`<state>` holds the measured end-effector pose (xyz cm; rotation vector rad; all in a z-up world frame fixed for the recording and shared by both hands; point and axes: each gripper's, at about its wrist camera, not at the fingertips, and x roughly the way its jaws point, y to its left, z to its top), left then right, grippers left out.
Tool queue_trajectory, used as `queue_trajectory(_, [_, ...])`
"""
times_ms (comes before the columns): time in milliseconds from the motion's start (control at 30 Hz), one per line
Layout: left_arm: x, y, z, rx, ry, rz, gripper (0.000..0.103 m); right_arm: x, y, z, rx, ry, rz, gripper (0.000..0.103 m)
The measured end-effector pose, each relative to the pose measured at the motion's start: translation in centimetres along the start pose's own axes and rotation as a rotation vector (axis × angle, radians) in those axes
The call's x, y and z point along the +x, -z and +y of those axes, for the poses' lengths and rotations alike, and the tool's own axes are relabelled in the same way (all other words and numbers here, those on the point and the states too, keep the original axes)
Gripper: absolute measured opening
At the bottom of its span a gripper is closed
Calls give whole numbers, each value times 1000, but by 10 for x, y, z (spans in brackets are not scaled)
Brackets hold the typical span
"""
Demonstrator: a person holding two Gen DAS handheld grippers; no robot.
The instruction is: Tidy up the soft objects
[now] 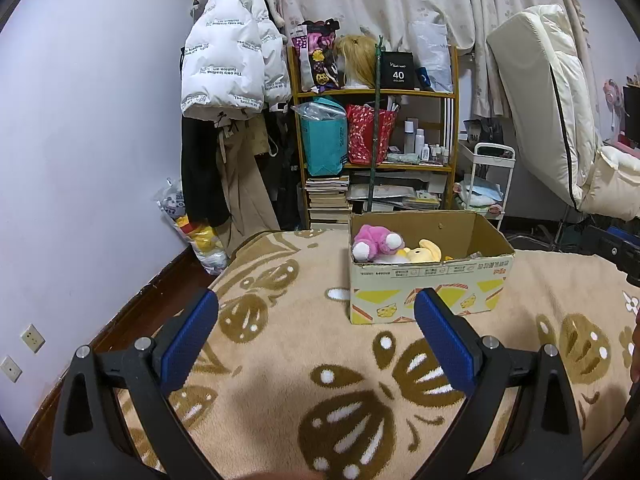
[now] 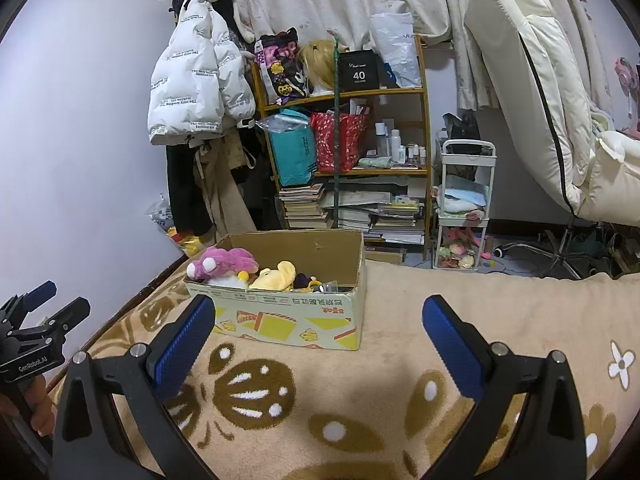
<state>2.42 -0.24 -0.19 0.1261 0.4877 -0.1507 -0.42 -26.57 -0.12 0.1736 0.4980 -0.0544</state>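
An open cardboard box stands on the beige patterned blanket; it also shows in the right wrist view. Inside lie a pink plush and a yellow plush; the right wrist view shows the pink plush, the yellow plush and darker items beside them. My left gripper is open and empty, short of the box. My right gripper is open and empty, also short of the box. The left gripper shows at the right wrist view's left edge.
A wooden shelf with bags, bottles and stacked books stands behind the bed. A white jacket hangs at the left. A white cart and a cream chair stand at the right. A bag of toys sits on the floor.
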Motion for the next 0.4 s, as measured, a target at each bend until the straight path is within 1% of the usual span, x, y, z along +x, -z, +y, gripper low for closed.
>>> queue_trajectory(400, [3,6,-4,11,2,1,97,0,0,-2,3,-1,6,103])
